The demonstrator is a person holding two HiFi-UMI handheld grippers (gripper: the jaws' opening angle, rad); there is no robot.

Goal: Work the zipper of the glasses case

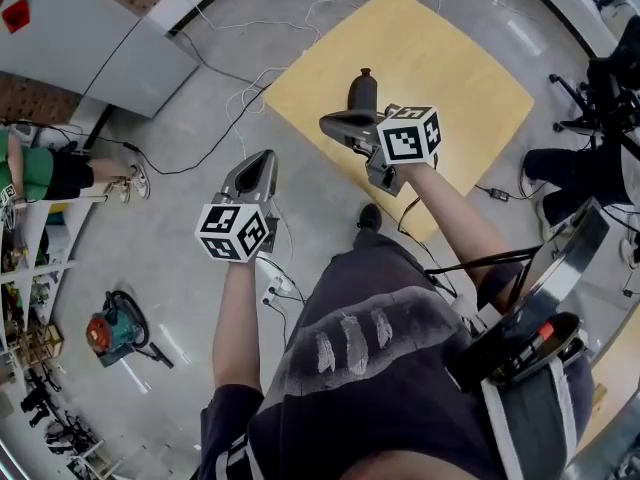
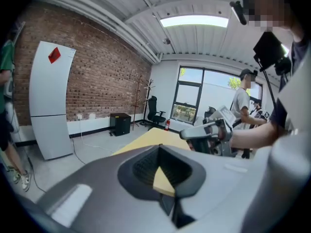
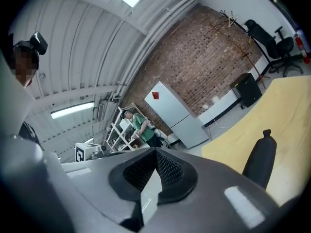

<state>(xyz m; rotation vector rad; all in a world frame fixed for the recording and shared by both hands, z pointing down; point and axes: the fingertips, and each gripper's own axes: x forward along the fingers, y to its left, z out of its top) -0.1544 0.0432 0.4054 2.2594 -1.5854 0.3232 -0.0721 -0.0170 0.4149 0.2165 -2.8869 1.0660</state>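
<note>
**Dark tee, grey shells, chequered cubes**

In the head view the person wears a dark grey T-shirt [image 1: 390, 388] at six o'clock, its chest printed with pale brushed streaks. The short sleeve [image 1: 232, 448] at seven o'clock carries white stripes. A dark shoe [image 1: 369, 216] shows just right of centre.

The left gripper [image 1: 267, 158] at nine o'clock and the right gripper [image 1: 325, 121] at one o'clock have smooth grey shells tapering to a point. Their black pads [image 2: 146, 168] are finely ribbed. Each bears a white cube with black square markers: the left cube [image 1: 236, 232] and the right cube [image 1: 409, 133]. A thin black cable [image 1: 470, 262] runs at three o'clock.
</note>
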